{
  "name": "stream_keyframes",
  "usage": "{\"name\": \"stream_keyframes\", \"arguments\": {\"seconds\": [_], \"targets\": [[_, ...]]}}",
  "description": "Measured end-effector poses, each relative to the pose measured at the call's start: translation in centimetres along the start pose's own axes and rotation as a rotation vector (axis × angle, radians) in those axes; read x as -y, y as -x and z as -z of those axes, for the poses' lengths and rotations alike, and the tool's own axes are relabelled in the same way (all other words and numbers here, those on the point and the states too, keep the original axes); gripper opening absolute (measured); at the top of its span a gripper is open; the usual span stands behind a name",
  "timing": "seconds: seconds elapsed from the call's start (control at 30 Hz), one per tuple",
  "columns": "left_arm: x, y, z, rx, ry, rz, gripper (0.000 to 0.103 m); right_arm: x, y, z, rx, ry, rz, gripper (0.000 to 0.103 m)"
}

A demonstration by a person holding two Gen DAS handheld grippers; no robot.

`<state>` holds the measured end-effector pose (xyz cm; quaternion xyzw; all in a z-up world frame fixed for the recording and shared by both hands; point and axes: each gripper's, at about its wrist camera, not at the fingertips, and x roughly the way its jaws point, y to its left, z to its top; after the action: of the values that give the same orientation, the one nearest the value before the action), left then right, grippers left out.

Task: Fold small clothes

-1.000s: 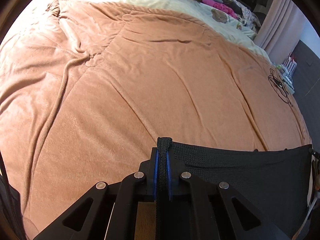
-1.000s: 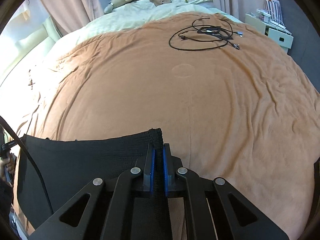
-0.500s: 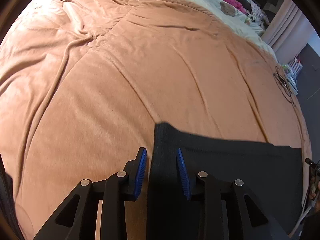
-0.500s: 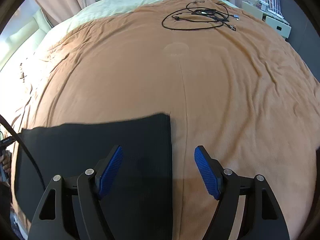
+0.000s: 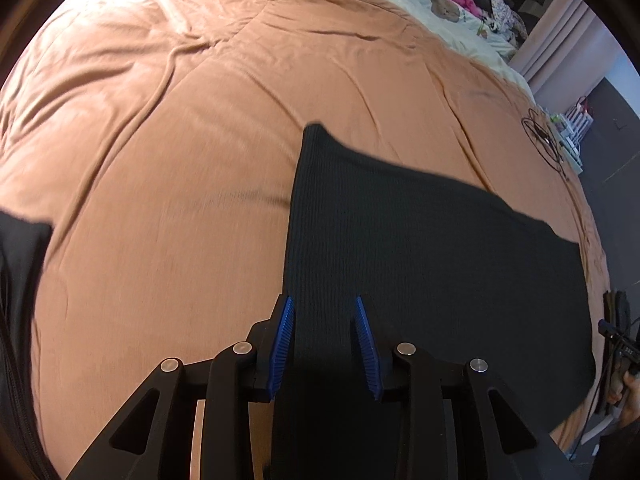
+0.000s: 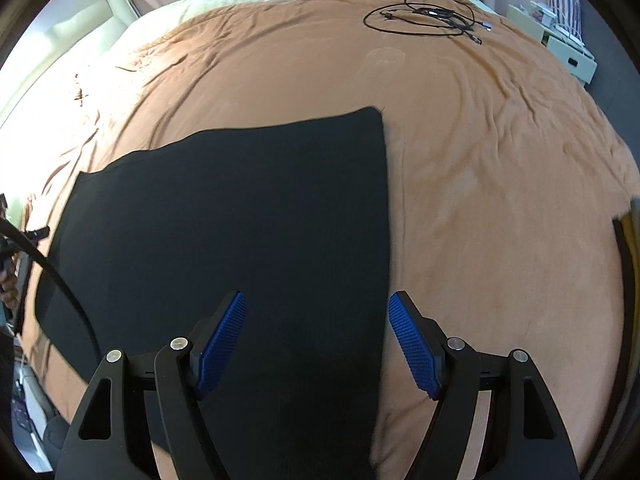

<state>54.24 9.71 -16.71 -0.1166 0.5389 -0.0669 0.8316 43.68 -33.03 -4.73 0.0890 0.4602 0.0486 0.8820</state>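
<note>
A black ribbed knit garment (image 5: 420,248) lies spread flat on the orange-brown blanket (image 5: 168,208); it also shows in the right wrist view (image 6: 240,216). My left gripper (image 5: 322,320) is open and empty, hovering over the garment's left edge. My right gripper (image 6: 316,320) is wide open and empty, hovering over the garment's right edge, with the right finger over the blanket (image 6: 500,200). The garment's near part is hidden under both grippers.
A coil of black cables (image 6: 432,18) lies on the far right of the blanket, also seen in the left wrist view (image 5: 544,144). Pillows and soft toys (image 5: 444,8) lie at the bed's head. A white shelf unit (image 6: 564,36) stands beside the bed.
Both grippers opened and let go of the garment's far corners, then pulled back toward me. The garment now lies flat on the blanket.
</note>
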Motion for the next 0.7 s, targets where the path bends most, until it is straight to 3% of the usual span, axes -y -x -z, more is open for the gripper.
{"name": "stream_keyframes", "arguments": {"seconds": [0.37, 0.7], "targets": [[-1.9, 3.3, 7.3, -0.021, 0.100, 0.055, 0.034, -3.8, 4.0, 5.1, 0.055, 0.026, -0.066, 0.073], [-4.6, 4.3, 12.6, -0.032, 0.205, 0.099, 0.034, -9.3, 5.5, 5.6, 0.057, 0.088, -0.132, 0.073]]}}
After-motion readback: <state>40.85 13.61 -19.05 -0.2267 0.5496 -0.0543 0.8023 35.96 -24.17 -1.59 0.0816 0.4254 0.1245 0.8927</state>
